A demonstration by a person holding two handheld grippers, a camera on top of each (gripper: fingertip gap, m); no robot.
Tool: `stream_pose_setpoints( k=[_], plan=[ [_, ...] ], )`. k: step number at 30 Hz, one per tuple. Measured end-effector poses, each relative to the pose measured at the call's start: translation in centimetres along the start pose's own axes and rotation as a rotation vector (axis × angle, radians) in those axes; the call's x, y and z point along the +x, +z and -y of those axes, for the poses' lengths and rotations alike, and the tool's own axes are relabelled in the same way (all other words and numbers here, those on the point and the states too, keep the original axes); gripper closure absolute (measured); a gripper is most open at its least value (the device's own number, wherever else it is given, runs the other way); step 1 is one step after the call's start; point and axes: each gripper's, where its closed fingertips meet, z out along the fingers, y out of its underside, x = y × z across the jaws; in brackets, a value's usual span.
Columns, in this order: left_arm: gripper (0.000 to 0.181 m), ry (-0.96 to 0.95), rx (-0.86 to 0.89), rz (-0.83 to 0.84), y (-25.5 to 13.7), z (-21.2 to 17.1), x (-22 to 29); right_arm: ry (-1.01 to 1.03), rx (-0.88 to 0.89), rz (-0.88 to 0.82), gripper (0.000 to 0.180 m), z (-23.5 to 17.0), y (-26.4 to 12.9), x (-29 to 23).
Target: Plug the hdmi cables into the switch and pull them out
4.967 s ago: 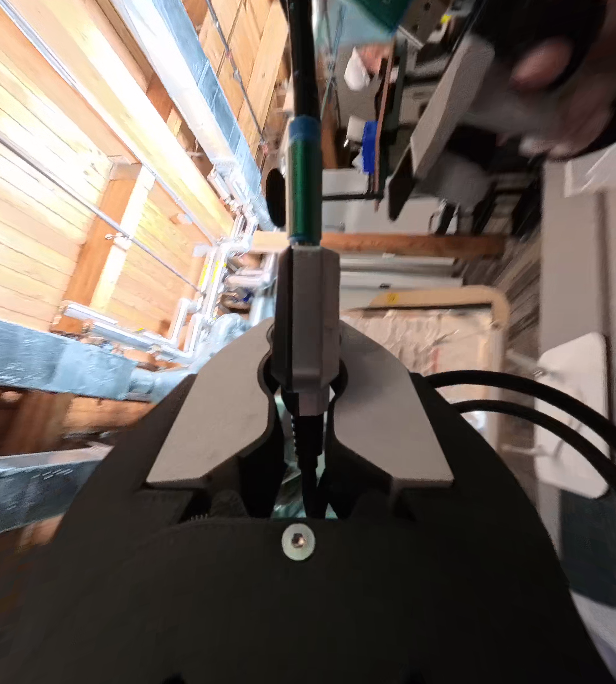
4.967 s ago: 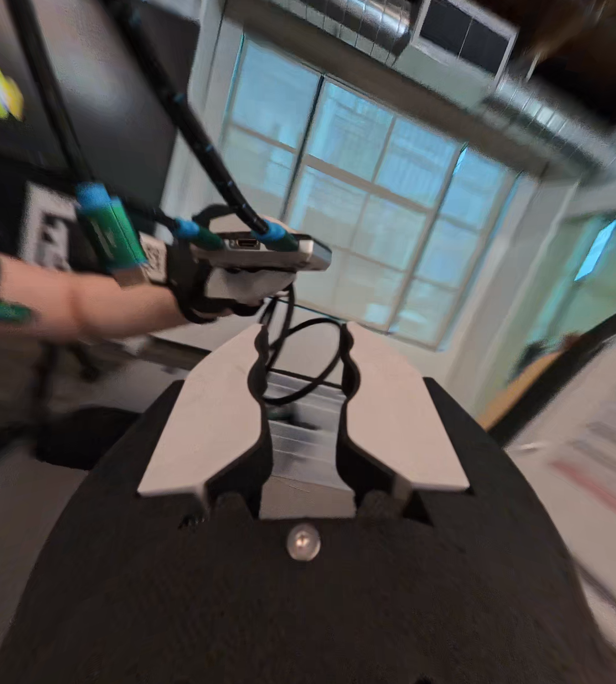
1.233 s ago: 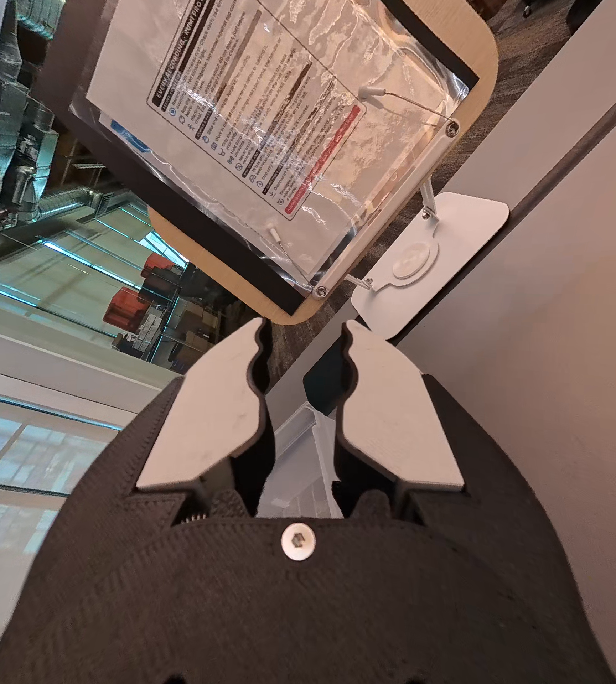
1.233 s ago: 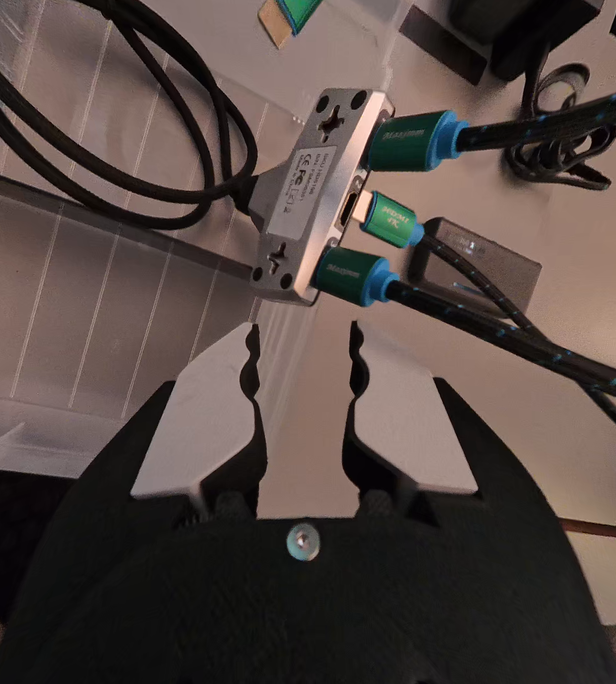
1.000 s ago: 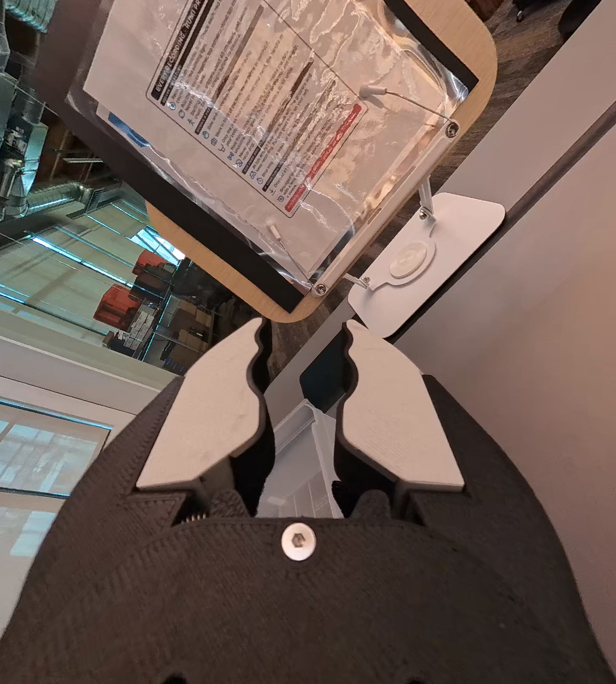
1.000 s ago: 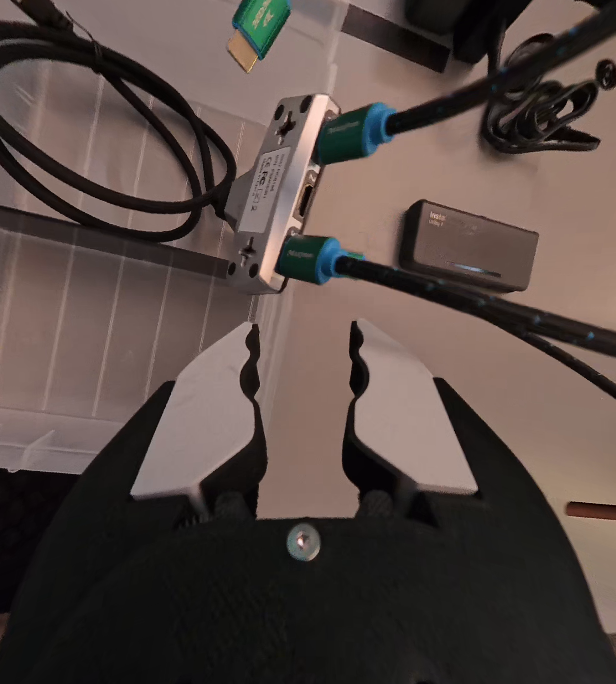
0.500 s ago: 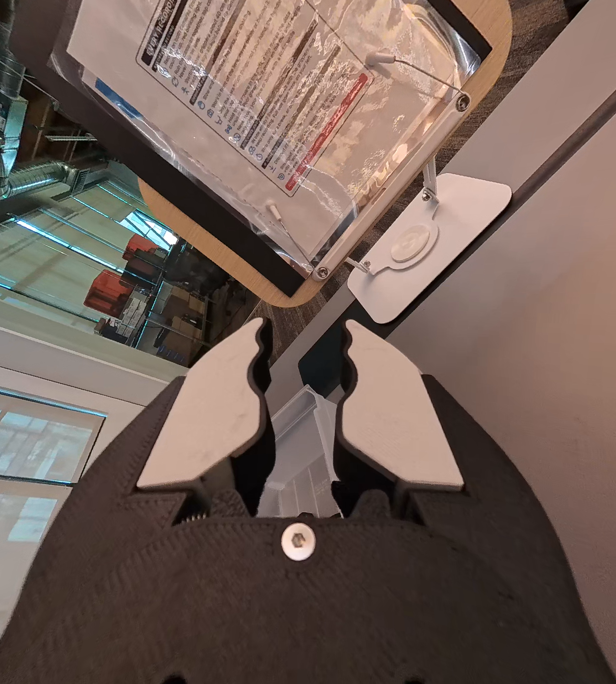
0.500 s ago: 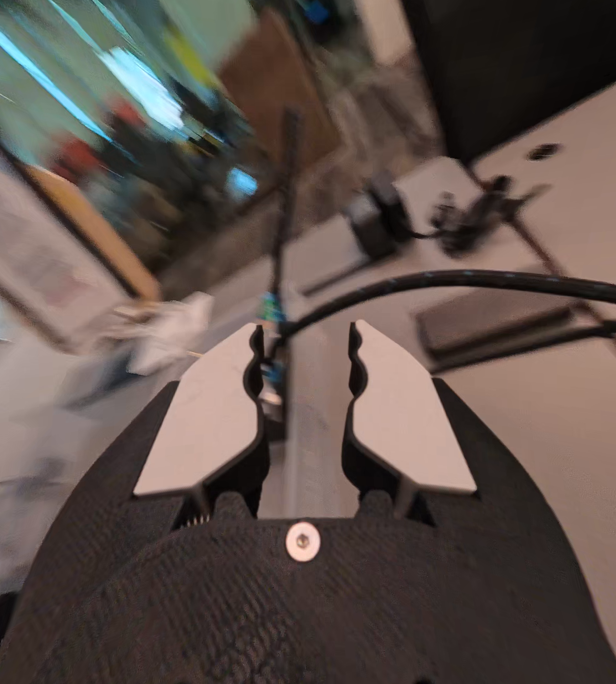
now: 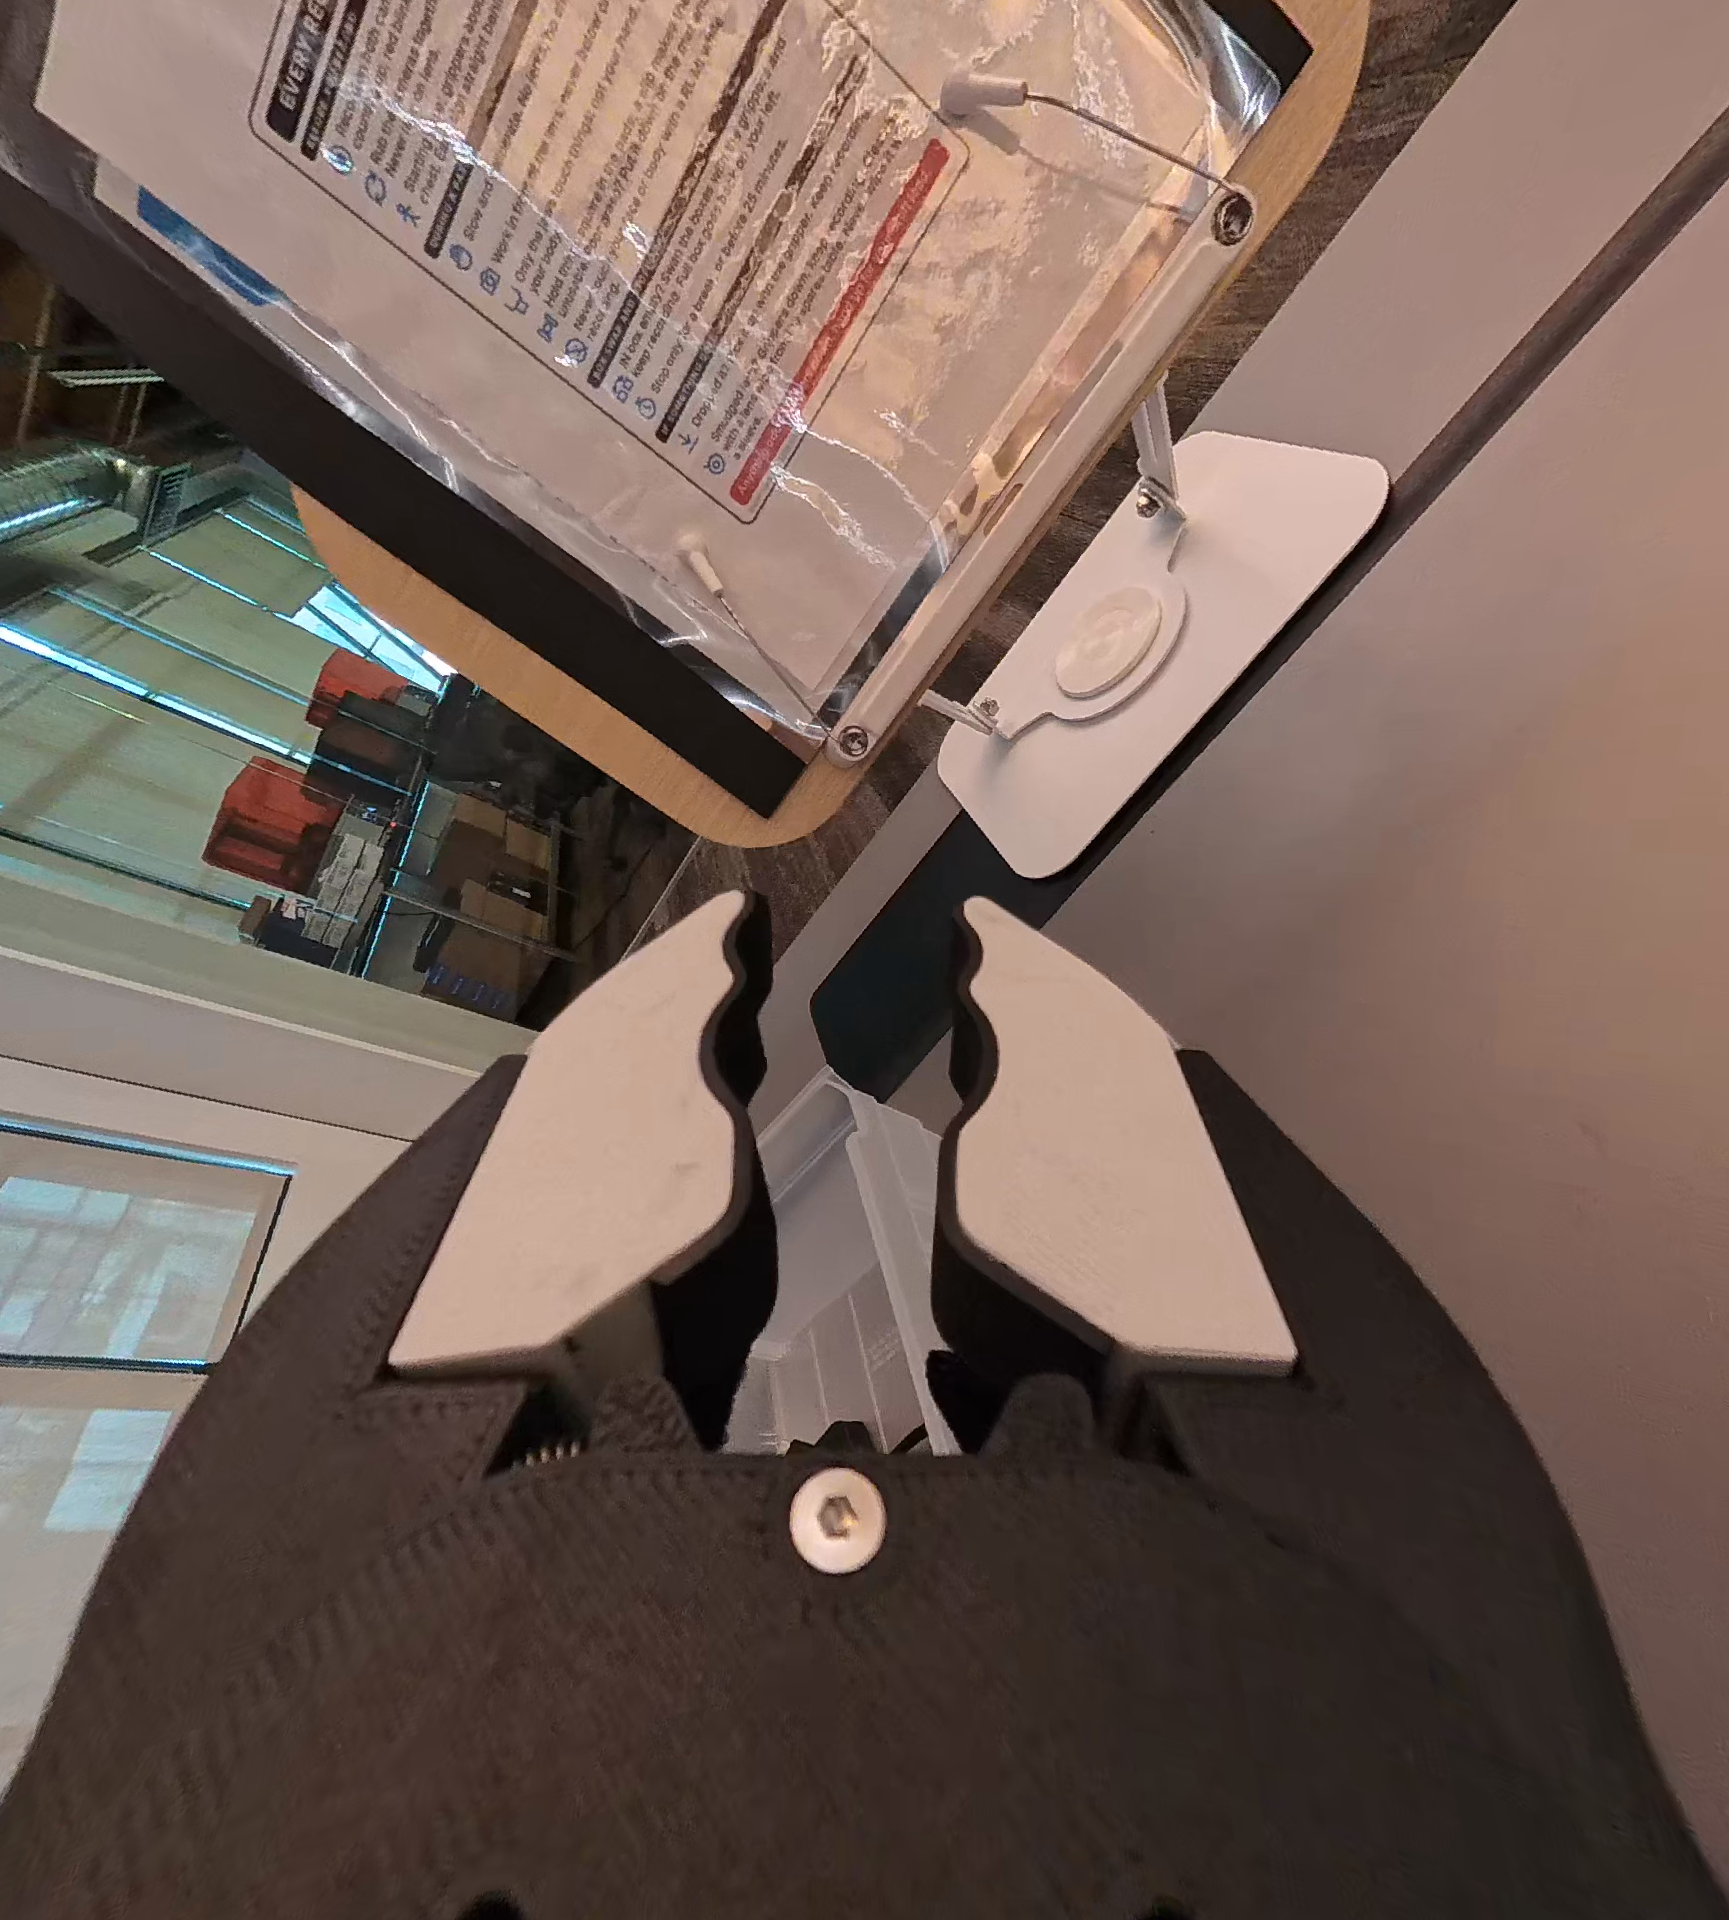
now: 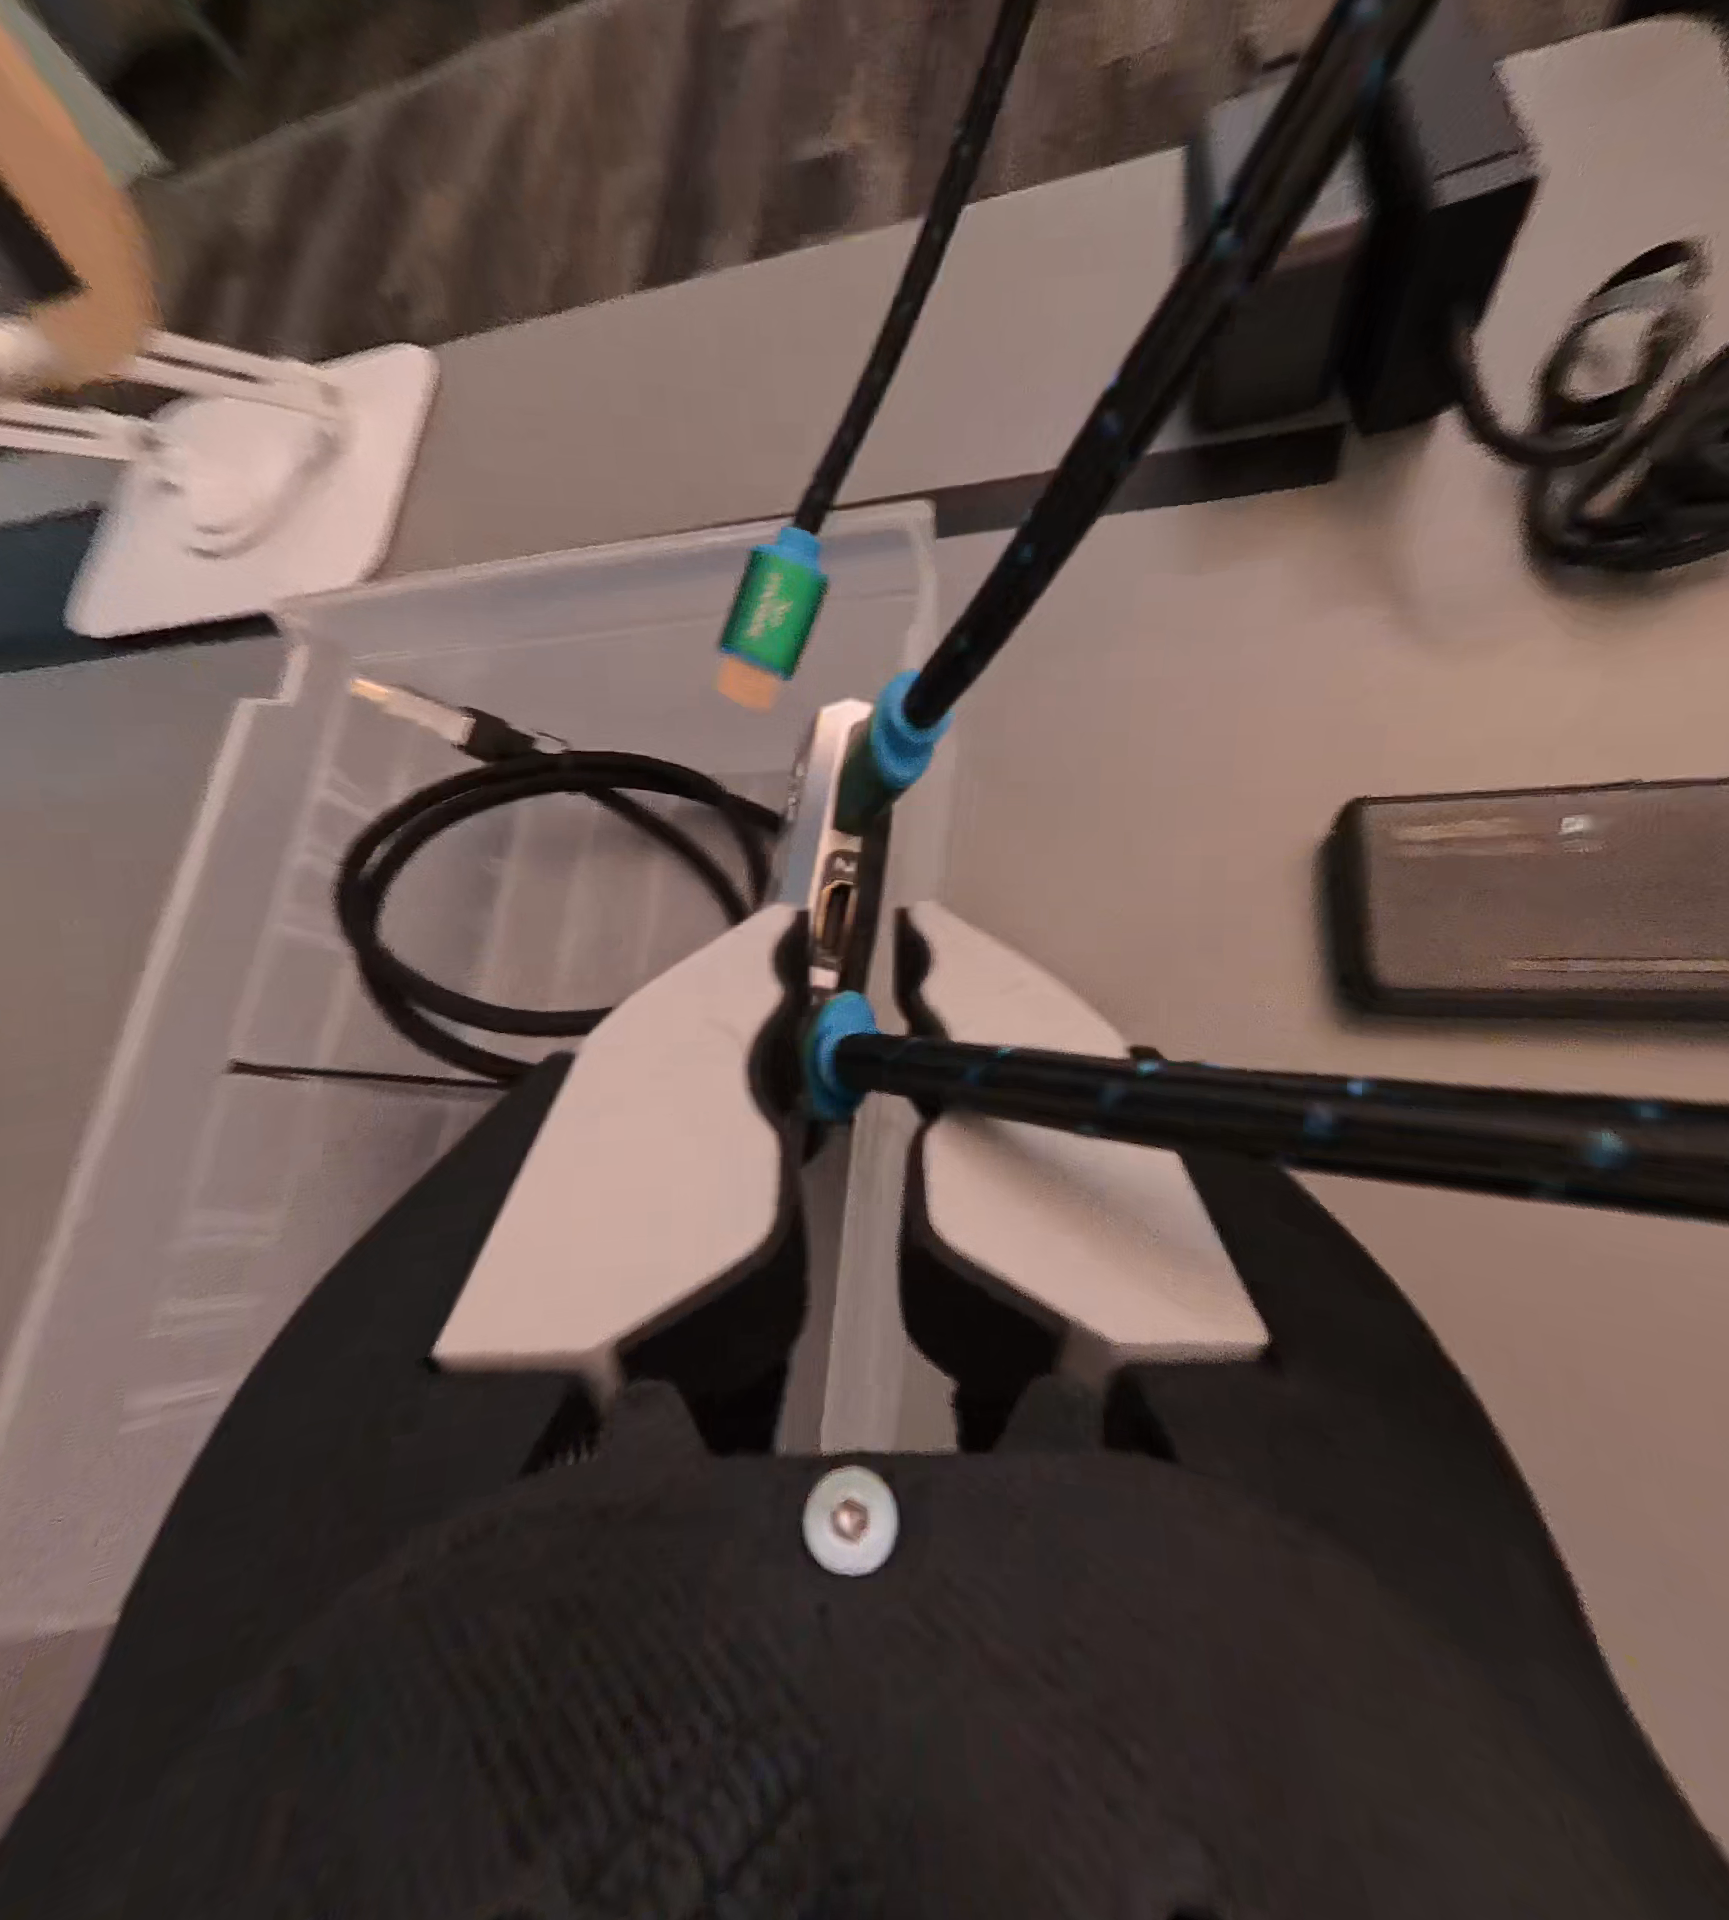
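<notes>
In the right wrist view the silver switch [image 10: 832,831] is seen edge-on at the rim of a clear plastic tray [image 10: 216,935]. Two green HDMI plugs with blue collars sit in it: a far one [image 10: 889,756] and a near one [image 10: 829,1055] whose braided cable [image 10: 1359,1117] runs off right. The middle port [image 10: 836,914] is empty. A third green plug [image 10: 772,613] hangs loose over the tray. My right gripper [image 10: 847,920] is open, its fingers either side of the switch's near end and the near plug. My left gripper [image 9: 855,925] is open and empty, away from the switch.
A coiled black cable [image 10: 527,904] lies in the tray. A black box [image 10: 1566,914] lies right of the switch, with a cable bundle [image 10: 1670,447] behind. A sign board [image 9: 631,312] on a white base [image 9: 1151,644] stands at the table's far edge.
My right gripper swung away in a blur, then came down close over the switch, and its fingers now flank the near plug. My left gripper only tilted slightly.
</notes>
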Motion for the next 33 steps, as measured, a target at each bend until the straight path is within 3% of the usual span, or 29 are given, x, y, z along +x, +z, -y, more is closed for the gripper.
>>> stream_pose_setpoints(
  k=[3, 6, 8, 11, 15, 26, 29, 33],
  plan=[
    [0.149, 0.01, -0.008, -0.008, 0.2, -0.1, 0.2, -0.225, 0.052, -0.085, 0.169, 2.4, -0.9, -2.0],
    [0.15, 0.012, 0.003, -0.008, 0.1, 0.1, 0.2, -0.612, 0.071, -0.124, 0.17, 3.9, -1.3, -7.9],
    [0.151, 0.009, 0.009, -0.01, -0.1, 0.3, 0.2, -0.81, -0.046, -0.14, 0.171, 2.5, 0.0, -11.3],
    [0.151, 0.009, 0.01, -0.014, -0.3, 0.3, 0.1, -0.893, -0.198, -0.099, 0.172, 0.2, 3.6, -14.7],
    [0.152, 0.008, 0.018, -0.018, -0.6, 0.5, 0.0, -1.048, -0.433, -0.168, 0.171, -3.6, 7.6, -14.5],
    [0.152, 0.007, 0.027, -0.029, -0.7, 0.7, 0.1, -0.924, -0.549, -0.092, 0.168, -6.5, 8.8, -13.6],
    [0.152, 0.004, 0.023, -0.025, -0.7, 0.6, -0.2, -0.901, -0.521, -0.031, 0.152, -6.5, 8.0, -13.9],
    [0.152, -0.034, 0.018, -0.019, -1.0, 0.2, -1.3, -0.859, -0.492, -0.015, 0.133, -5.6, 3.7, -13.1]
  ],
)
